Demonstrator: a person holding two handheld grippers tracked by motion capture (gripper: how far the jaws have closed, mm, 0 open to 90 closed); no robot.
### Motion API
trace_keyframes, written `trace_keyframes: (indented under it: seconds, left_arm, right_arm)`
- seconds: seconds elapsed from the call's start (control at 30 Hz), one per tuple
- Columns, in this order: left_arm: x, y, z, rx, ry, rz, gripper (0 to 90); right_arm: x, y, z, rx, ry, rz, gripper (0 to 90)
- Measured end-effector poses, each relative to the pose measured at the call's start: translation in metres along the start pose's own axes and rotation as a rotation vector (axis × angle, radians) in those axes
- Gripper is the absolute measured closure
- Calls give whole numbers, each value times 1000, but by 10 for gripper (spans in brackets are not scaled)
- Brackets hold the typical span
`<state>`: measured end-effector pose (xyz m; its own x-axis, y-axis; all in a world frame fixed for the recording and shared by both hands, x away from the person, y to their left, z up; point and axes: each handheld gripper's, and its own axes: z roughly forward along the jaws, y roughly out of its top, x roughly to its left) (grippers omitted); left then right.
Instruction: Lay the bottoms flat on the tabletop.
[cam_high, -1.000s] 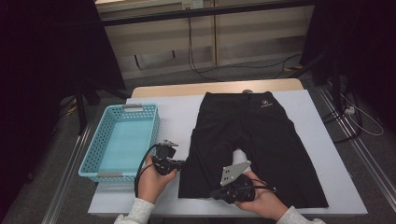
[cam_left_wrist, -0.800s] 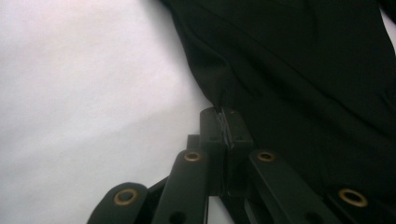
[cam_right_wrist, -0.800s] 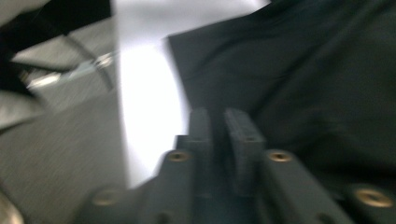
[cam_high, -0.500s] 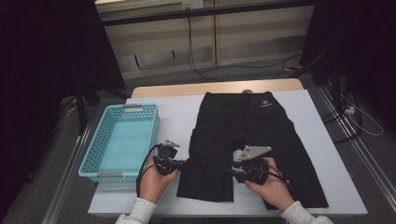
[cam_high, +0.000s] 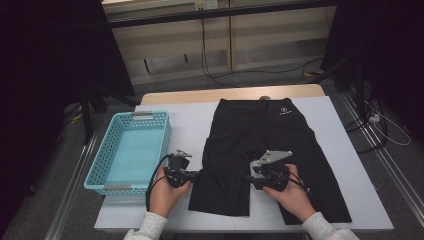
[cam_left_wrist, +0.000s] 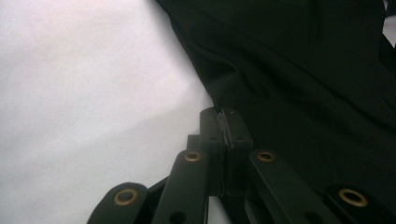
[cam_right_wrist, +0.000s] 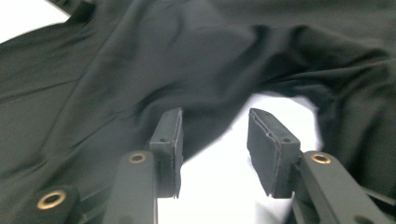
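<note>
Black shorts lie spread flat on the white table, waistband at the far side. My left gripper is at the outer edge of the shorts' left leg. In the left gripper view the left gripper is shut, with the edge of the shorts pinched at its tips. My right gripper sits over the gap between the two legs. Its jaws have just been opening. In the right gripper view the right gripper stands open over bare table, the shorts brushing its left pad.
A light blue plastic basket stands empty at the table's left side, close to my left hand. Bare white table lies to the right of the shorts. Cables run across the floor beyond the far edge.
My right gripper has moved away from the front hem toward the gap between the legs, and its jaws have opened. The left gripper has stayed put, still shut.
</note>
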<state>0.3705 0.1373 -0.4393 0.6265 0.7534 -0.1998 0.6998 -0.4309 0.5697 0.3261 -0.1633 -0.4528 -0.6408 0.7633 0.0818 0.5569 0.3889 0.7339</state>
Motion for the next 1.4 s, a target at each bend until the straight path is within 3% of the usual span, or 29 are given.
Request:
trace_keyframes:
  seconds: [0.17,0.23,0.33,0.37,0.43,0.7,0.97,1.07,1.2,1.4]
  left_arm:
    - [0,0,0,6,-2,2,886]
    - [-1,0,-1,2,-4,-2,886]
    - [-1,1,-2,0,-16,-3,886]
    - [-2,1,-3,-2,-17,-3,886]
    - [-3,1,-4,-1,-17,-2,886]
    - [-7,2,-8,-7,-58,-11,886]
    - [-5,1,-7,7,-55,-21,886]
    - [-6,1,-7,9,-68,-19,886]
    - [-9,1,-8,13,-120,-21,886]
    - [-9,0,-5,25,-112,-29,885]
  right_arm:
    - [-4,0,7,22,8,3,583]
    - [-4,1,10,20,31,-5,680]
    - [-3,2,11,18,53,-6,728]
    - [-2,2,12,25,70,-16,847]
    - [-1,2,12,26,92,-17,892]
    - [-3,-3,-7,28,114,-16,900]
    - [-5,-7,-10,49,109,-26,900]
    - [-5,-7,-11,54,106,-30,900]
    - [-8,-7,-12,54,90,-29,900]
    - [-15,-8,-16,53,80,-19,900]
